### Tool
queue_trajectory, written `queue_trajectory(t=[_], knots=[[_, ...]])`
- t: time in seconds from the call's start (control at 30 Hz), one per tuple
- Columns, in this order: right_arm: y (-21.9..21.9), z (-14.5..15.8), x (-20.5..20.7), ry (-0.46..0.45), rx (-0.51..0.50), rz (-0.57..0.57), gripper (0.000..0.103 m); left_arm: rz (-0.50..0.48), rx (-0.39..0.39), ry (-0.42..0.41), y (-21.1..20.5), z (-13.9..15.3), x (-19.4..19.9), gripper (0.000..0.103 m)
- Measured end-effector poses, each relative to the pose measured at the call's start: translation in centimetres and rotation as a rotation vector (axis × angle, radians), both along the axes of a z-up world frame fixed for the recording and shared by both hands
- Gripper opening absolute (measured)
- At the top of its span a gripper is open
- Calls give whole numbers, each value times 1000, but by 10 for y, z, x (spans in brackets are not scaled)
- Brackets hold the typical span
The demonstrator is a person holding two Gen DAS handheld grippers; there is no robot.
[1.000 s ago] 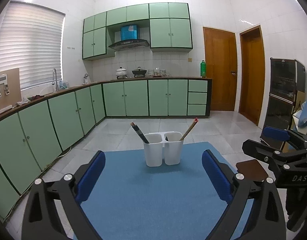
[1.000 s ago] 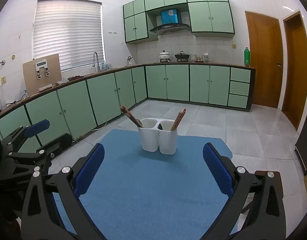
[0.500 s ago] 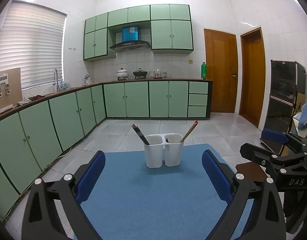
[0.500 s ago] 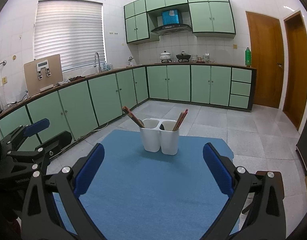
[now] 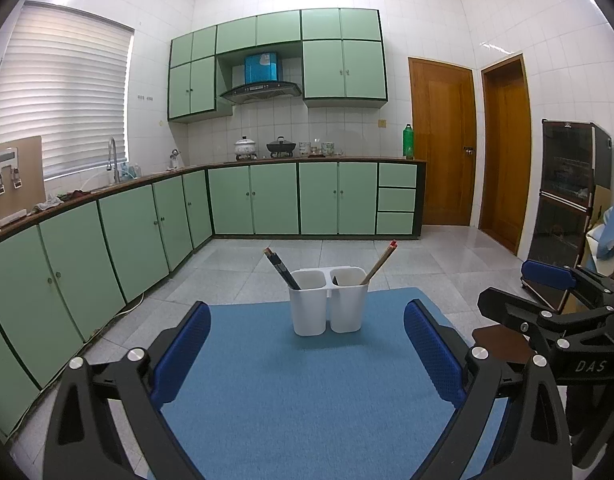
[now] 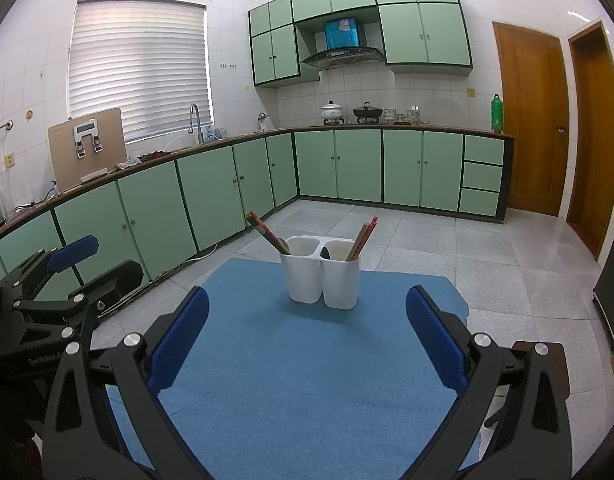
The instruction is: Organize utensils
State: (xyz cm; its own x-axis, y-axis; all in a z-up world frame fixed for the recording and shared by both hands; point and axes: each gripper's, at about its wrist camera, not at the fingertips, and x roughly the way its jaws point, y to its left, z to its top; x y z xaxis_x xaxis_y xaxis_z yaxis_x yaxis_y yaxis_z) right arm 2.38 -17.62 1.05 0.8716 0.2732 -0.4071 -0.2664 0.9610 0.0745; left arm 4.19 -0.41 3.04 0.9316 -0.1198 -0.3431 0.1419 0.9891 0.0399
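A white two-cup utensil holder (image 5: 327, 302) (image 6: 321, 274) stands at the far end of a blue mat (image 5: 307, 384) (image 6: 307, 360). Dark chopsticks (image 5: 281, 269) (image 6: 267, 234) lean left out of its left cup. Light wooden chopsticks with red tips (image 5: 381, 261) (image 6: 361, 237) lean right out of the right cup, beside a dark spoon end (image 6: 325, 253). My left gripper (image 5: 307, 356) is open, held well short of the holder with nothing between its blue pads. My right gripper (image 6: 307, 344) is also open and holds nothing.
The mat covers a small table whose brown corner (image 5: 501, 344) shows at the right. Green kitchen cabinets (image 5: 107, 240) run along the left and back walls over a tiled floor (image 6: 467, 248). Two wooden doors (image 5: 443, 144) and a dark cabinet (image 5: 567, 200) stand at the right.
Both views have shifted slightly, the holder sitting a little lower and farther in frame. Both grippers stay open and the utensils have not moved.
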Motion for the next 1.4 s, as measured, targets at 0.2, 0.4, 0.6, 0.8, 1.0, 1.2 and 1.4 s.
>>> queue_trajectory(t=[0.2,0.4,0.6,0.8,1.0,1.2,1.4], knots=[[1,-1,1,1,-1,0,96,3,1,5,-1,-1,1,95],[2,-1,1,1,1,0,96,8,1,8,-2,-1,3,95],[2,-2,1,2,0,0,96,8,1,9,-1,-1,4,95],[2,-2,1,3,0,0,96,10,3,10,-1,0,3,95],[2,-1,1,2,0,0,96,9,4,11,-1,-1,4,95],[1,-1,2,3,0,1,96,9,5,11,-1,-1,3,95],[1,-2,2,4,0,1,96,9,3,13,-1,-2,4,95]])
